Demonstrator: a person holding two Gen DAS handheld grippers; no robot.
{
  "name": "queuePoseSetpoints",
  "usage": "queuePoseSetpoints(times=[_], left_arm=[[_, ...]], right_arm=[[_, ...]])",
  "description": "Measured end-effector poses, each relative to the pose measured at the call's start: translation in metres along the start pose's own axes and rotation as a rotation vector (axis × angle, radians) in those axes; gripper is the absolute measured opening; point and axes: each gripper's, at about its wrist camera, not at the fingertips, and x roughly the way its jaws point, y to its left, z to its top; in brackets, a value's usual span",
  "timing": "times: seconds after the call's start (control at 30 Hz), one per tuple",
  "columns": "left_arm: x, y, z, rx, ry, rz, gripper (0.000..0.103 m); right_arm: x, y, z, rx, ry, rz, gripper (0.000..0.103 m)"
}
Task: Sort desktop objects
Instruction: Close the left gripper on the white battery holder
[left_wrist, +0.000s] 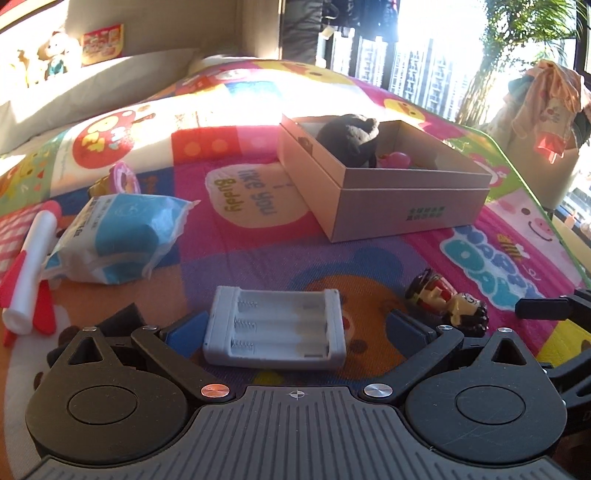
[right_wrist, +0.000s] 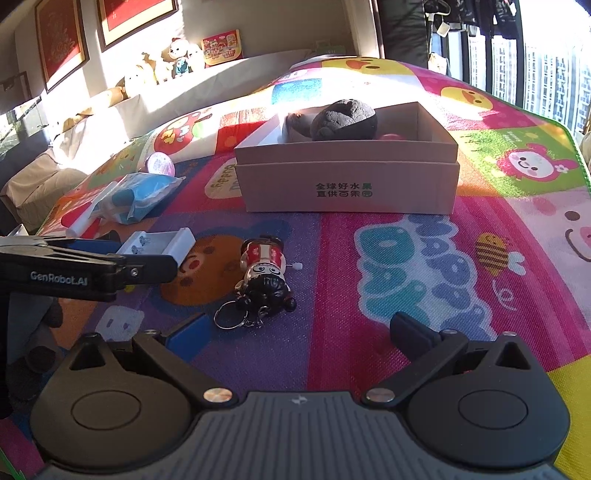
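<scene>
A pale grey battery holder (left_wrist: 275, 328) lies on the play mat between the fingers of my left gripper (left_wrist: 295, 332), which is open; the left pad almost touches its end, the right pad stands apart. The right wrist view shows the same holder (right_wrist: 159, 243) beside the left gripper (right_wrist: 92, 269). A wind-up doll keychain (right_wrist: 266, 277) lies just ahead of my open right gripper (right_wrist: 301, 332), nothing between its fingers. The cardboard box (right_wrist: 347, 184) farther back holds a dark plush toy (right_wrist: 345, 120). From the left wrist the doll (left_wrist: 448, 302) is to the right.
A blue-white tissue pack (left_wrist: 118, 236), a white marker with a red cap (left_wrist: 31, 266) and a pink round toy (left_wrist: 125, 179) lie at the left. The box (left_wrist: 406, 206) also holds something pink (left_wrist: 397, 159). Cushions and shelf toys line the far edge; windows at right.
</scene>
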Motion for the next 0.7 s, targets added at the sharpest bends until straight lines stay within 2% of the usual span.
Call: queuePoseSetpoints(times=[0.23, 0.37, 0.47, 0.6, 0.7], left_arm=[[-0.006, 0.003, -0.006, 0.054, -0.016, 0.017, 0.103], [-0.003, 0.014, -0.010, 0.069, 0.012, 0.033, 0.103], [0.002, 0.022, -0.005, 0.034, 0.023, 0.016, 0.103], [0.011, 0.019, 0.002, 0.053, 0.024, -0.025, 0.103], [0.015, 0.013, 0.003, 0.063, 0.026, -0.013, 0.103]], right_arm=[[0.000, -0.001, 0.000, 0.008, -0.005, 0.007, 0.103], [-0.001, -0.003, -0.001, 0.016, -0.009, 0.013, 0.103], [-0.001, -0.004, -0.001, 0.022, -0.012, 0.019, 0.103], [-0.001, -0.004, -0.001, 0.023, -0.012, 0.019, 0.103], [-0.001, -0.004, -0.001, 0.023, -0.012, 0.019, 0.103]])
